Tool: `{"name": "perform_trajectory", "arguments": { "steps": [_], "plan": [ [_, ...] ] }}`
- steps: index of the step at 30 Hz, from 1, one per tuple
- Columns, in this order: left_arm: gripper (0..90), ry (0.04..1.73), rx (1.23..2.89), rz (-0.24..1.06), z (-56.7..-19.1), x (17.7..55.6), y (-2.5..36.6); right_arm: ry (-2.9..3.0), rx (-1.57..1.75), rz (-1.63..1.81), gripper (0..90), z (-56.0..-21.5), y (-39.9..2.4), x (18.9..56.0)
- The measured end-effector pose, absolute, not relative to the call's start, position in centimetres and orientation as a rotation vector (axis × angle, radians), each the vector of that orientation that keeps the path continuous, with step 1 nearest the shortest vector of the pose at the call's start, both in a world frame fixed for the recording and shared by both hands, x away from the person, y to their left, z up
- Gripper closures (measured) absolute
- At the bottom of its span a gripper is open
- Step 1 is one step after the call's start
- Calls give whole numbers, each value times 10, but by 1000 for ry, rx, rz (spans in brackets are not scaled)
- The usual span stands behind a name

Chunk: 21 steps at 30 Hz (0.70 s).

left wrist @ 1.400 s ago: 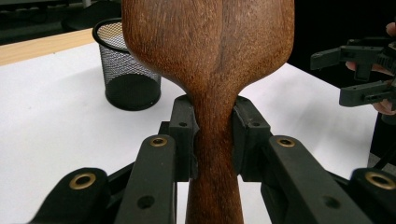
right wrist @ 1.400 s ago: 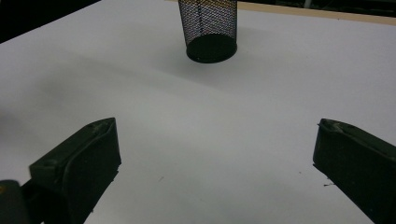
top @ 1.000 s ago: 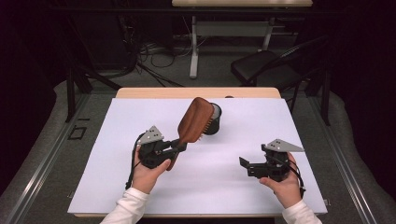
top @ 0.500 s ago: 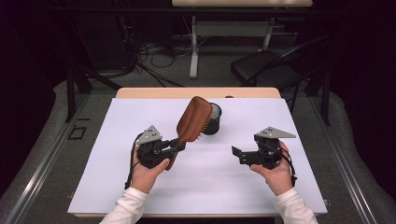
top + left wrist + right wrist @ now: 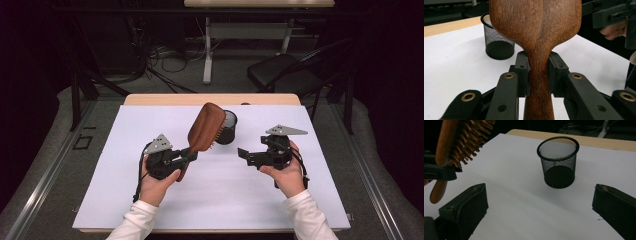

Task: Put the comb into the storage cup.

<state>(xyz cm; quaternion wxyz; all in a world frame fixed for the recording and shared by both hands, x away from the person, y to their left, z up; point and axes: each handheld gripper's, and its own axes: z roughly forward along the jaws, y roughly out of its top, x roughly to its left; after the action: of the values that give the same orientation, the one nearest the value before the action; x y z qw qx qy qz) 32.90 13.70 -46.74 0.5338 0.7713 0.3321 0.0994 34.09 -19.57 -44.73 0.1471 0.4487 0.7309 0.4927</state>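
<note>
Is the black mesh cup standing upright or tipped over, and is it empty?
Upright and empty. The mesh cup stands on its base with its round rim on top, nothing inside.

Open white table [image 5: 250,195] all round; only the mesh cup [image 5: 227,127] at twelve o'clock, raised hairbrush [image 5: 205,127] crowding it

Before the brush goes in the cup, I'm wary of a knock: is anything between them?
Nothing visible: the brown wooden hairbrush, clamped in the left claw, hangs beside the empty black mesh cup.
</note>
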Motion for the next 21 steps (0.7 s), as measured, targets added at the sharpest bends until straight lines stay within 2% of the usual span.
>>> {"name": "perform_trajectory", "arguments": {
  "steps": [11,21],
  "plan": [
    [725,791,1835,242,-468,329,139,2132,1309,1472,0,-443,-182,342],
    [725,776,1835,250,-470,328,138,2139,1351,1490,16,-448,-185,341]
  ]
}}
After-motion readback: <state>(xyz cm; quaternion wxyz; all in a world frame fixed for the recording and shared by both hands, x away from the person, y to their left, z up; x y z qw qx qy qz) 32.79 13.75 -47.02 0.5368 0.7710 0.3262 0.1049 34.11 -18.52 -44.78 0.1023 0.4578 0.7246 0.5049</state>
